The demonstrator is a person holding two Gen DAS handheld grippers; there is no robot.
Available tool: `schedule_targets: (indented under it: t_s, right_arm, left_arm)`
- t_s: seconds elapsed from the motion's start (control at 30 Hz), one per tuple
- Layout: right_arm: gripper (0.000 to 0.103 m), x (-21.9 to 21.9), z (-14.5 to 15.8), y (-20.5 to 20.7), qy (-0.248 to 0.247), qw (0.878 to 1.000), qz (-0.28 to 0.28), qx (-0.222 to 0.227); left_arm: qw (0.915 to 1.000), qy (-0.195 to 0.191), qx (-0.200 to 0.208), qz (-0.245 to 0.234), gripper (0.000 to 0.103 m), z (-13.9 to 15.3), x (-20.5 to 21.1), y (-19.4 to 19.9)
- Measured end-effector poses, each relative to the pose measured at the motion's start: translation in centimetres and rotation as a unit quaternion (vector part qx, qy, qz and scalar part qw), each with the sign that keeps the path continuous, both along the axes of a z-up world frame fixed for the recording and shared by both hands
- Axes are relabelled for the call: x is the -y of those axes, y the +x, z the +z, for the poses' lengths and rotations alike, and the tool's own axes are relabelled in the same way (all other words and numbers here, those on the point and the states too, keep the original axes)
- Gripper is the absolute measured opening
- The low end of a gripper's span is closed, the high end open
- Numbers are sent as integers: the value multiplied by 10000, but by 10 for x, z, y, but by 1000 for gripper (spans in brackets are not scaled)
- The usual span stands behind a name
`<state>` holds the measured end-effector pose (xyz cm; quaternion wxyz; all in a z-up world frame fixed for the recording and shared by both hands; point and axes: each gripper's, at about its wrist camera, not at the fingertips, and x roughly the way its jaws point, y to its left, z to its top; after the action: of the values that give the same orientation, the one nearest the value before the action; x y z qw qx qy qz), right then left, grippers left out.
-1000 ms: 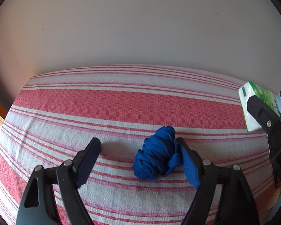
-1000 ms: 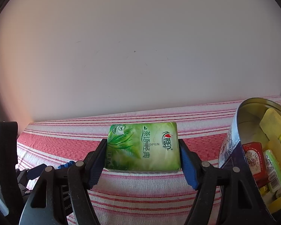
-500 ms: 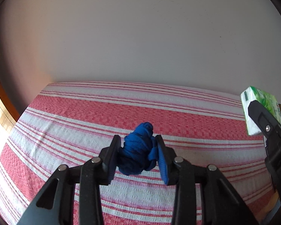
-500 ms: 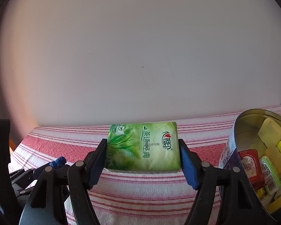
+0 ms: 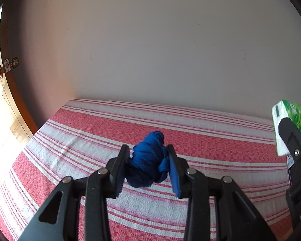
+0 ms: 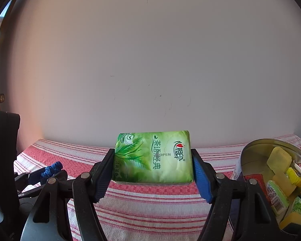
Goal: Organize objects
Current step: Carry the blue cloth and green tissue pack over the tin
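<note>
Clamping a soft bundle of blue knitted cloth [image 5: 148, 158], the left tool [image 5: 148, 168] holds it just above the red-and-white striped table [image 5: 220, 140]. The right tool [image 6: 152, 172] grips a green plastic tissue pack [image 6: 152, 156] by its two short ends, near the round metal tin [image 6: 250, 156] full of small packets. The loose cloth may slip out, because it gives under the pads.

Each claw [image 5: 148, 168] [image 6: 153, 172] has black scissor-like fingers, silver screws and blue pads [image 6: 200, 178].
</note>
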<state>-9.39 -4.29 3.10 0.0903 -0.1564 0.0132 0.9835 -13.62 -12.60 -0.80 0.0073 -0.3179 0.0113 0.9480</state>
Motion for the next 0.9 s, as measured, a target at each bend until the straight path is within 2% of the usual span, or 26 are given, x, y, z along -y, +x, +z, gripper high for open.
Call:
schedule_targets:
  t_s: [0.27, 0.33, 0.43, 0.9]
  right_arm:
    - [74, -19, 9, 31, 48, 9999, 20, -118]
    - [74, 1, -2, 15, 43, 9999, -2, -110]
    - [74, 6, -5, 15, 59, 9999, -20, -136]
    - [74, 10, -8, 24, 46, 9998, -81, -184]
  left_arm:
    - [9996, -154, -229, 40, 37, 8, -9, 17]
    - [9995, -170, -269, 64, 37, 9, -10, 20]
    - [9993, -174, -319, 102, 37, 13, -15, 29]
    - [9974, -196, -620, 296, 37, 17, -21, 57]
